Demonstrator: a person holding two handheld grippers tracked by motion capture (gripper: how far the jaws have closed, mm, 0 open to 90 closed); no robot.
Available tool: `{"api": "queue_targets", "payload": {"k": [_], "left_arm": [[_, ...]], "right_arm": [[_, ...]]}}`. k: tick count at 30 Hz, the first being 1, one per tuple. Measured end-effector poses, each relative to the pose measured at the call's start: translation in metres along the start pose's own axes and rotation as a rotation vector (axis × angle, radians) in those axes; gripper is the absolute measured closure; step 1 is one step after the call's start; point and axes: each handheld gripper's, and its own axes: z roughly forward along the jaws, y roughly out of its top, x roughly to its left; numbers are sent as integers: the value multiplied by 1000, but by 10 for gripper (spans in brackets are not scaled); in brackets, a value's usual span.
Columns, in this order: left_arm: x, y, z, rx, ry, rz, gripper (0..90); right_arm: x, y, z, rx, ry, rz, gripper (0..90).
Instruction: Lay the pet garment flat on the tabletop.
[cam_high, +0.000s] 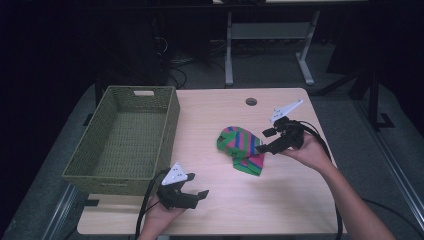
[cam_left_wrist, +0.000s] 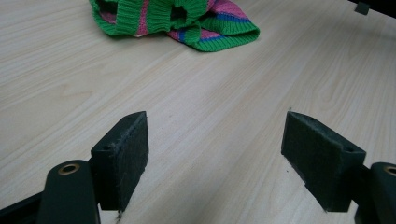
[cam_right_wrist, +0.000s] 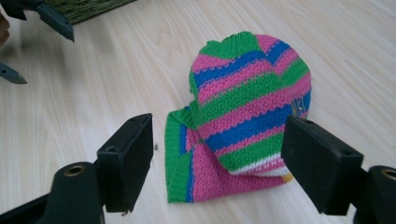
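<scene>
Right gripper (cam_high: 265, 141), jaws open, reaches the striped knit garment (cam_high: 241, 146); close deep on the folded layers. Left gripper (cam_high: 192, 186) waits open.

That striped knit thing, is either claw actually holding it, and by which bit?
Nothing is held. The right gripper is open, its jaws either side of the knit without pinching it. The left gripper is open over bare table.

Striped knit garment (cam_left_wrist: 187, 21) cut off by top edge; yellow lettering (cam_right_wrist: 299, 106) unreadable.
</scene>
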Motion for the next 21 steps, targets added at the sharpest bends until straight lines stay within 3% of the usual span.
{"api": "queue_targets", "payload": {"k": [12,21], "left_arm": [[2,0,0,3,0,-3,229],[3,0,0,6,-1,-4,229]], "right_arm": [[-11,21,29,62,-25,-16,248],[-19,22,58,118,-34,-3,248]]}}
